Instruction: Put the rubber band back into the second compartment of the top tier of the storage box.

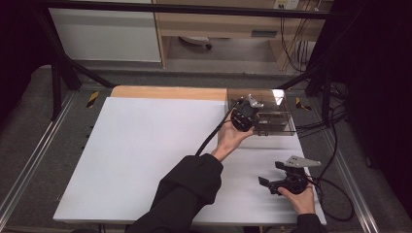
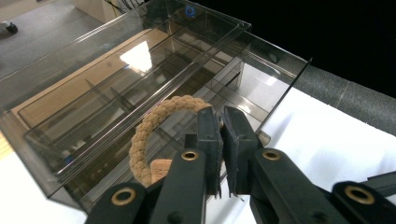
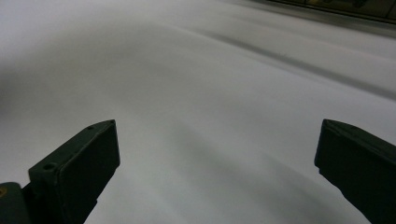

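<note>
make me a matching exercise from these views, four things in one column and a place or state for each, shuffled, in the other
Things:
1. left gripper
2. right gripper
3. braided ring
4. clear organizer box

Places or states:
A. jaws wide apart over bare white table
B. stands at the table's far right corner
C. jaws shut, pinching something
D. tan loop held above the compartments

Pairs: 1-C, 2-A, 3-D, 4-B

White-topped table [image 1: 145, 160] on grey carpet [image 1: 29, 111], wooden desk [image 1: 218, 24] behind
</note>
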A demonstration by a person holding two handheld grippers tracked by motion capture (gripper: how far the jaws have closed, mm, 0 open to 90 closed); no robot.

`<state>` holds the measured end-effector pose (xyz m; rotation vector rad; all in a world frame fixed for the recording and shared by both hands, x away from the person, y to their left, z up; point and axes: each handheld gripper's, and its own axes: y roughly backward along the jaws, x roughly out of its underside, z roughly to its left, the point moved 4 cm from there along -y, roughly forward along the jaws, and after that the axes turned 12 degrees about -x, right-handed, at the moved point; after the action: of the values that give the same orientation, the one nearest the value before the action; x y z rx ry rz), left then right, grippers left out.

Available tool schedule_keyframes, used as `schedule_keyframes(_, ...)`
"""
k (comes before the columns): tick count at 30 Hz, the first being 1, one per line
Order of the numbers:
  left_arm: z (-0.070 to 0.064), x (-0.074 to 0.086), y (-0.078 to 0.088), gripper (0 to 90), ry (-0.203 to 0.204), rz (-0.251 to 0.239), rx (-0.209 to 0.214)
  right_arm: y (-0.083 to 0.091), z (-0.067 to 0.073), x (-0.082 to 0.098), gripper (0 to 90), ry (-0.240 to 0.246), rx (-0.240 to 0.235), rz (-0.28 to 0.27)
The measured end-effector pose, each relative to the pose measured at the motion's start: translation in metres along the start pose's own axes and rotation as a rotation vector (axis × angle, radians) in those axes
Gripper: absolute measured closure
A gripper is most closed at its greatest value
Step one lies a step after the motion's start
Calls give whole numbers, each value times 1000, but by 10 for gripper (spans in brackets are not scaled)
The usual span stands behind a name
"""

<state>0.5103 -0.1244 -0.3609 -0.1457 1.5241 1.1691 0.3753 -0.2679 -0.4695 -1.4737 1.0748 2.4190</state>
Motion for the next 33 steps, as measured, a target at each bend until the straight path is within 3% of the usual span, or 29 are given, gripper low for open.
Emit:
schedule_keyframes(18,-11,-7,-22,849,-20,18,6,-1,0,0,7,-3,-2,-2)
schedule_keyframes(33,-19,-1,-40,849,-24,44,20,-1,0,0,7,-1,-1,1)
